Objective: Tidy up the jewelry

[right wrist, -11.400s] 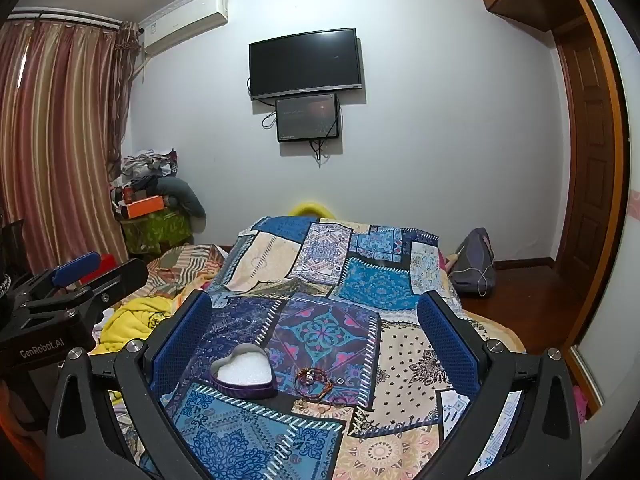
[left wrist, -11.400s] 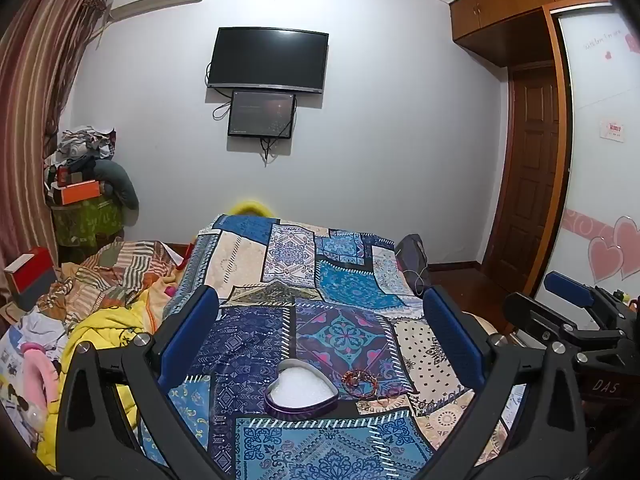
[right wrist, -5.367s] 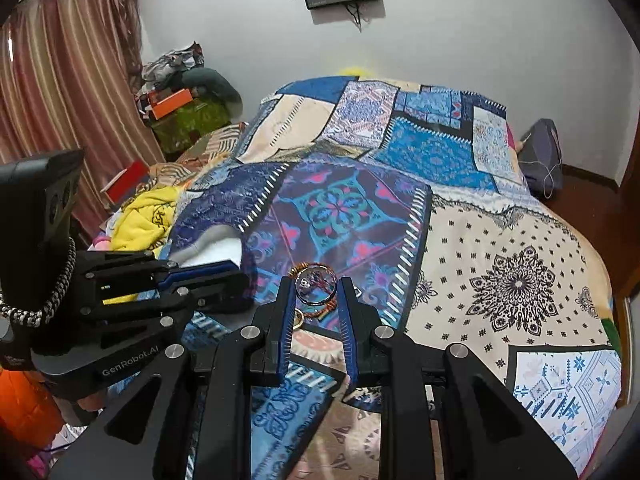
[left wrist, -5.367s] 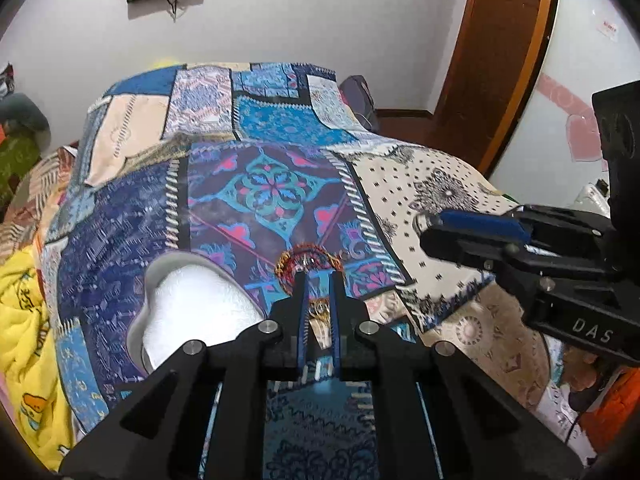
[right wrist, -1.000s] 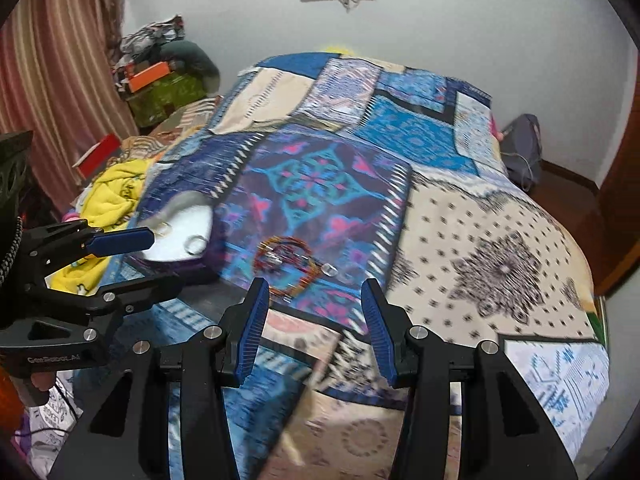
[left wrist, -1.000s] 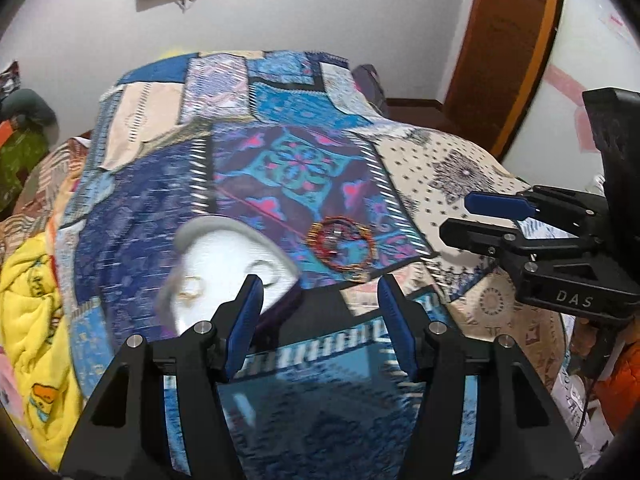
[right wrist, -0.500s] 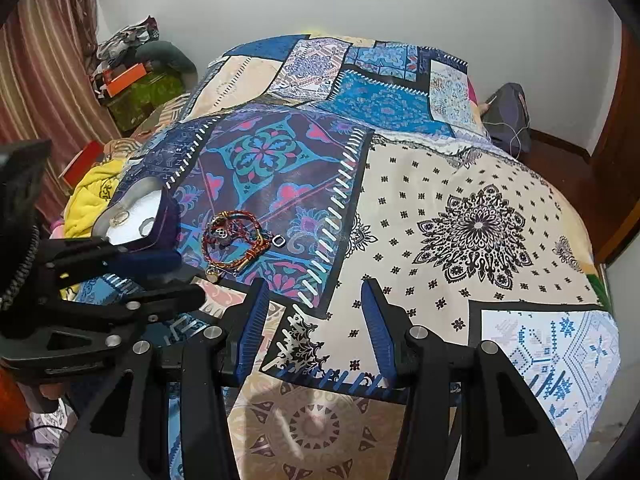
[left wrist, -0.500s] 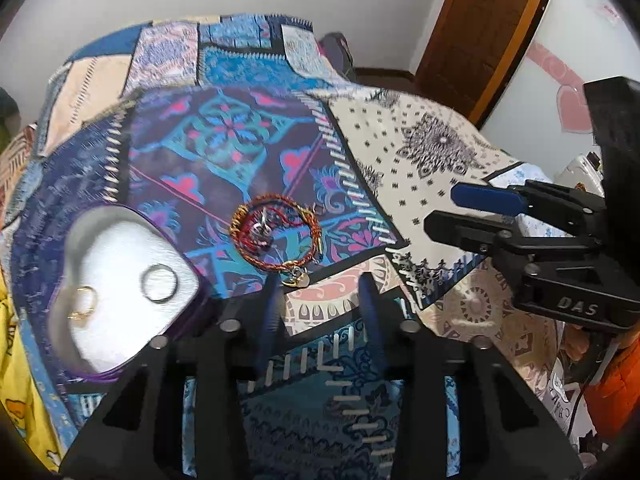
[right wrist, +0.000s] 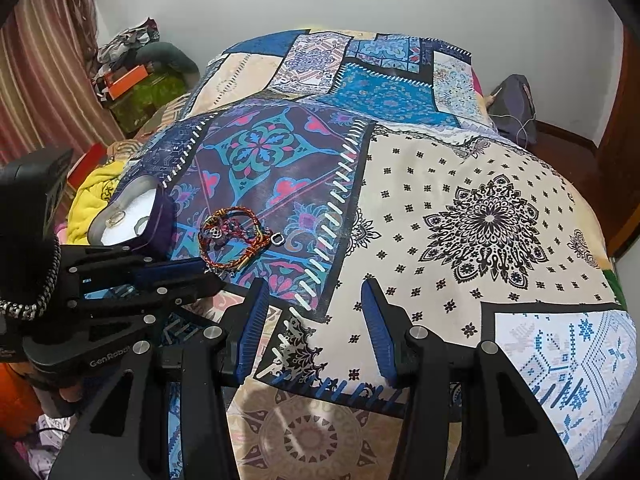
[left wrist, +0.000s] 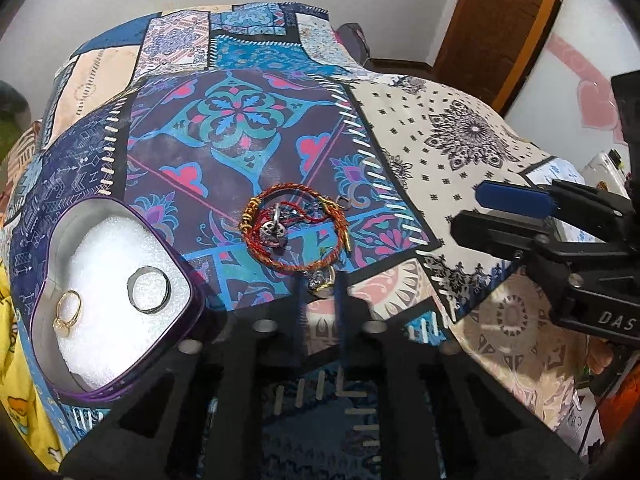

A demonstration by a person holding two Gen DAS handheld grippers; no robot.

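Two rings (left wrist: 148, 289) in heart-shaped box (left wrist: 188, 300), red-orange braided bracelets (left wrist: 296, 236) tangled, left hand-held gripper (left wrist: 319, 282) closing around small charm (left wrist: 320, 280), right hand-held gripper (right wrist: 316, 300) open.

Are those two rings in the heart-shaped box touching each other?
Apart. In the left wrist view the gold ring and the silver ring lie in the heart-shaped box with bare white foam plainly between them.

We see a bed (right wrist: 460, 208) under a patchwork cover of blue, purple and cream panels. Behind it stands a plain pale wall (right wrist: 460, 4). Striped curtains (right wrist: 36, 80) hang at the left, above heaped clutter (right wrist: 136, 76). A brown wooden door (left wrist: 504, 20) stands beside the bed.
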